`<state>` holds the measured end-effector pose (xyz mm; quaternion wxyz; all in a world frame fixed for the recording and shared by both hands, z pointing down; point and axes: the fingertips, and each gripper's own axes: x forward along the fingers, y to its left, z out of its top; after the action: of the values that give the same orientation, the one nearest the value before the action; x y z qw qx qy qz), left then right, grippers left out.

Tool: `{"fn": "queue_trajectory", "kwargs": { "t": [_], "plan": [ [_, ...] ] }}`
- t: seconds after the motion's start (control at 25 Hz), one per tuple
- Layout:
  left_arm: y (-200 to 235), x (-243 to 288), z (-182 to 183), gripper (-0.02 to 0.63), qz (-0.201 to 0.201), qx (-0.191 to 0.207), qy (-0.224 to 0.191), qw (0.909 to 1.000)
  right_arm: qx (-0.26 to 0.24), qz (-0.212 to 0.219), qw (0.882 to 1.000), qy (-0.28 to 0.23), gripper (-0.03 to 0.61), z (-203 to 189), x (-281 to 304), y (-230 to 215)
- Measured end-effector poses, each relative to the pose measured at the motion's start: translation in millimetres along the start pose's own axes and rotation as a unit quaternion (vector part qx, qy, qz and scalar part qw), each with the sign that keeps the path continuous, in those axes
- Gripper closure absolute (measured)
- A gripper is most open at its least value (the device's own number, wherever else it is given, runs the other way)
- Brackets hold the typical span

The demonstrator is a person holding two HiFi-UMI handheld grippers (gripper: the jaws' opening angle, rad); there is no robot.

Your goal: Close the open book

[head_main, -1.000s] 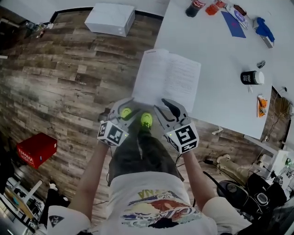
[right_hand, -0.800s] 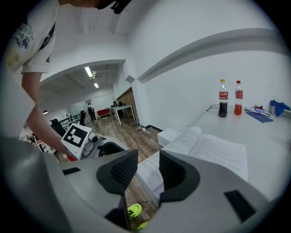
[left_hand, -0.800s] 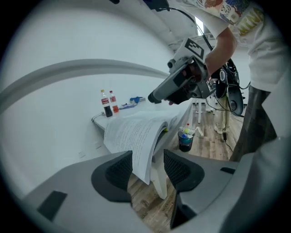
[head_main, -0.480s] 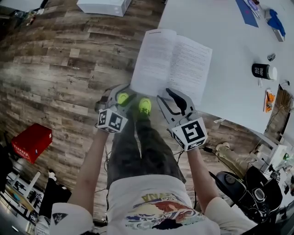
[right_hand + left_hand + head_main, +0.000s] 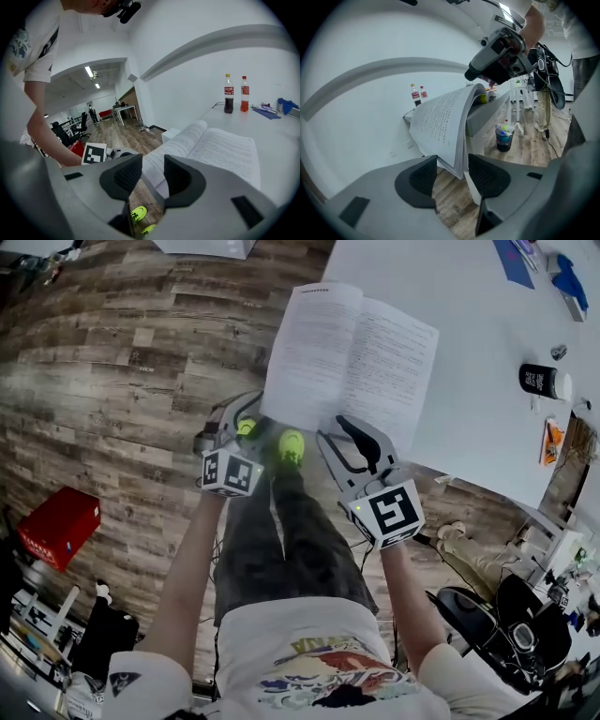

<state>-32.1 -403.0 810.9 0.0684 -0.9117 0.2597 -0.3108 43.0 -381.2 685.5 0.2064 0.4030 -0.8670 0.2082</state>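
Book (image 5: 352, 357) open, print up. Right half flat on white counter (image 5: 469, 352) at its edge. Left half overhangs wood floor (image 5: 141, 381), tilted up and bowed. Your left hand-held gripper (image 5: 248, 423) grasping left page stack at near corner. Your right hand-held gripper (image 5: 347, 437) clenched on book's near edge, close to spine.

Head view looks steeply down; both gripper views face the book (image 5: 352, 357).

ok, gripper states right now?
Left gripper: closed on the open book, left half.
Right gripper: closed on the open book's right half.
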Motion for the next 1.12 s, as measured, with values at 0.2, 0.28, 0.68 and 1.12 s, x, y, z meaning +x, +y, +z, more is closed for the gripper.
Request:
{"fn": "queue_trajectory", "kwargs": {
  "t": [0.2, 0.28, 0.68, 1.12],
  "plan": [
    [9.9, -6.9, 1.6, 0.428, 0.037, -0.019, -0.003, 0.9991, 0.0, 0.004, 1.0, 0.003, 0.453, 2.1, -1.2, 0.4],
    [16.2, -15.1, 4.6, 0.449, 0.054, -0.022, -0.006, 0.9983, 0.001, 0.005, 1.0, 0.002, 0.453, 4.2, -3.7, 1.2],
    [44.4, -57.4, 48.9, 0.486, 0.098, 0.001, -0.024, 0.9949, -0.012, 0.013, 1.0, -0.005, 0.453, 29.4, -15.7, 14.7],
    [52.0, -78.5, 117.9, 0.486, 0.083, 0.055, -0.036, 0.9944, -0.055, -0.001, 0.998, 0.017, 0.451, 42.1, -25.0, 23.8]
  ]
}}
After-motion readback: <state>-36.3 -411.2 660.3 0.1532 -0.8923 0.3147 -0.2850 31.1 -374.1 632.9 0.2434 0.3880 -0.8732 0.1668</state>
